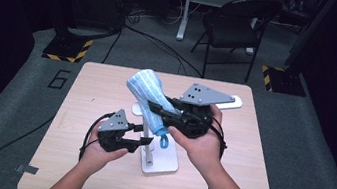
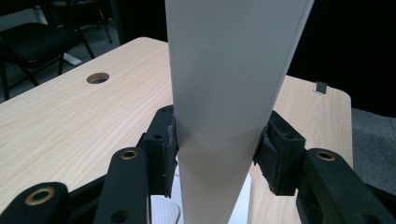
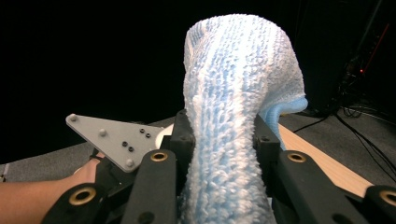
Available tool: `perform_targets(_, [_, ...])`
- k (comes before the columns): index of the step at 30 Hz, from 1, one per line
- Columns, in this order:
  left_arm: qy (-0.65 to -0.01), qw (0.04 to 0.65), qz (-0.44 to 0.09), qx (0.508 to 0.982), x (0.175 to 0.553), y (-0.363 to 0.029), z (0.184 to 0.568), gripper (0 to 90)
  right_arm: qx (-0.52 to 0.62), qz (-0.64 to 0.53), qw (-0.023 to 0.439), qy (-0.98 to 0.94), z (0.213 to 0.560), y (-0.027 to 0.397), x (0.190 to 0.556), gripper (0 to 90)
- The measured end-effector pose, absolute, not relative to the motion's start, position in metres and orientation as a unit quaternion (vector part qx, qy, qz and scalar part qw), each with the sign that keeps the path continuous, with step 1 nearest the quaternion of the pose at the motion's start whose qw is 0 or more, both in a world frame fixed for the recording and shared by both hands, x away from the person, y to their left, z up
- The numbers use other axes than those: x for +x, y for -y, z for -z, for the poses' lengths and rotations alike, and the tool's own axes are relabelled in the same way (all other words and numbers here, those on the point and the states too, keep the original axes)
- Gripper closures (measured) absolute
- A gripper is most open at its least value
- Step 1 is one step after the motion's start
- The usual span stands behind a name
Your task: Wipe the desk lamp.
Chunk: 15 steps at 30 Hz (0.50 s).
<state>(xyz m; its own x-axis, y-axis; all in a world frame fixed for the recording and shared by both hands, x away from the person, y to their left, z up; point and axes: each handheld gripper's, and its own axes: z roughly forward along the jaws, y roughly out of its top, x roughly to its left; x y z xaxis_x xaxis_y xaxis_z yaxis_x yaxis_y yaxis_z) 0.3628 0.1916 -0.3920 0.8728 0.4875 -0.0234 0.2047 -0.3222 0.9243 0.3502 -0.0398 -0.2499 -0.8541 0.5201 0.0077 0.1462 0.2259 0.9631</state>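
The left gripper (image 1: 143, 133) is clamped on the white post (image 2: 229, 93) of a stand: in the left gripper view both pads press the post's flat sides, one on each edge, with the jaws partly apart to span its width. The stand's base (image 1: 162, 162) sits on the table (image 1: 78, 111) near the middle, a little toward the near edge.

The right gripper (image 1: 161, 109) is closed on a blue striped sock (image 1: 149, 94). In the right gripper view the fluffy sock (image 3: 233, 121) bulges up between the two jaws, pinched narrow where the pads squeeze it and wider above. In the high view the sock is pulled over the stand's tilted top, slanting up toward the table's far left corner, above the table's middle. A blue loop (image 1: 165, 139) hangs from its lower end, just beside the post.
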Motion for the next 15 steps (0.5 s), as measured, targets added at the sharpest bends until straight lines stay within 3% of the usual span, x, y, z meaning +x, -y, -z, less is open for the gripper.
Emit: perform_targets(15, [-0.215, 0.542, -0.13, 0.802, 0.362, -0.196, 0.393, 53.1, 0.237, -0.575, 0.167, -0.765, 0.249, 0.055, 0.353, 69.2])
